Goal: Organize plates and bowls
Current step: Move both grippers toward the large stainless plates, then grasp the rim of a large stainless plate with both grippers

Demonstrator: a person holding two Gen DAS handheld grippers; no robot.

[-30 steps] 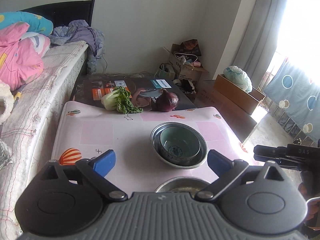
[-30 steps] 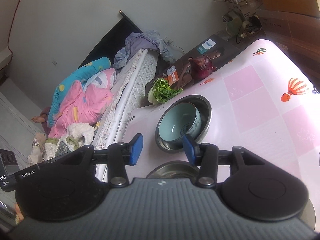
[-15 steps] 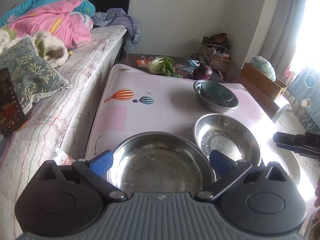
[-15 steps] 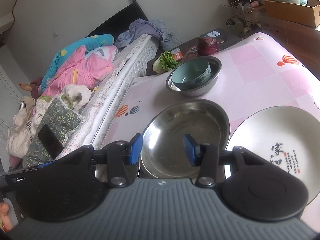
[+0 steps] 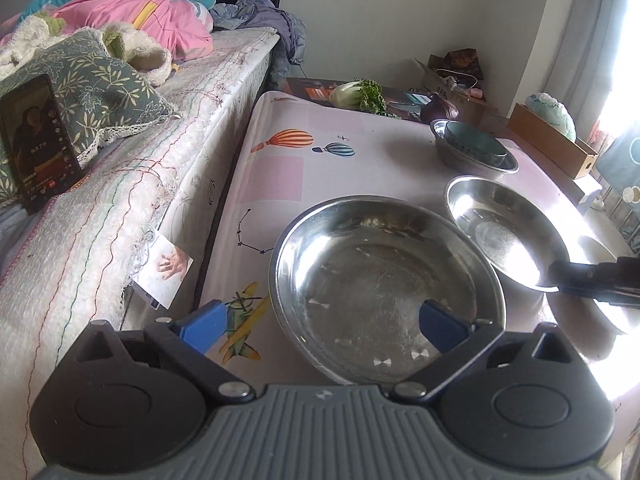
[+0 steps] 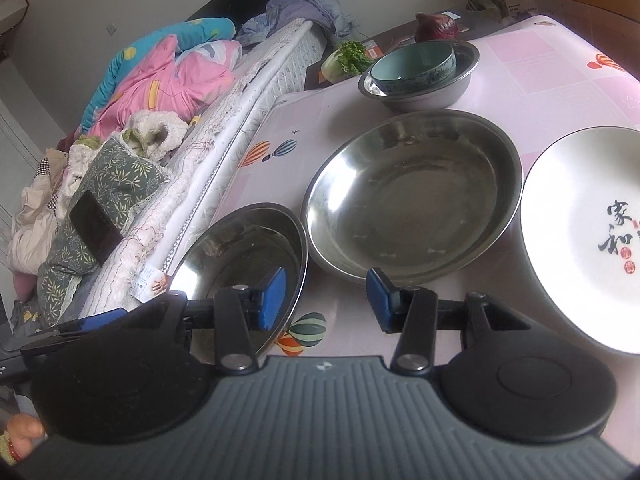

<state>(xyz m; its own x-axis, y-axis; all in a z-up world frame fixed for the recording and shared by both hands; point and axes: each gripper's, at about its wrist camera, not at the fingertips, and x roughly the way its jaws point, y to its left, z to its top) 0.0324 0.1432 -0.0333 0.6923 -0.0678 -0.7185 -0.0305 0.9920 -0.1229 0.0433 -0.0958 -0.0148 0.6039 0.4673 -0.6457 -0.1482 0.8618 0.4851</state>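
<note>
On the table (image 6: 532,76), with its pink cloth printed with balloons, we see four containers and a plate. Farthest from us stands a small steel bowl (image 6: 436,88) with a teal ceramic bowl (image 6: 412,65) nested inside it; the teal bowl looks empty. Nearer lies a wide steel basin (image 6: 412,196), empty apart from a few small specks near its far wall. Beside it, toward the bed (image 5: 132,184), sits another shallow steel basin (image 5: 384,280), also bare inside but for reflections. At the right edge of the right wrist view rests a white plate (image 6: 580,236) with black brush characters and a red seal, nothing on it.

Our left gripper (image 5: 320,322) hangs over the basin nearest the bed, its jaws spread wide: one blue pad lies over the cloth, the other over the basin's hollow, with the near rim between them, and neither presses on it. Our right gripper (image 6: 326,300) has its jaws partly spread and pinching nothing, one pad over the rim of the bed-side basin, the other over the near edge of the wide basin.

Behind the bowls, past the table's far edge, lie a leafy cabbage (image 5: 358,96) and a purple cabbage (image 6: 436,28). A phone (image 5: 36,140) leans against a pillow on the bed.
</note>
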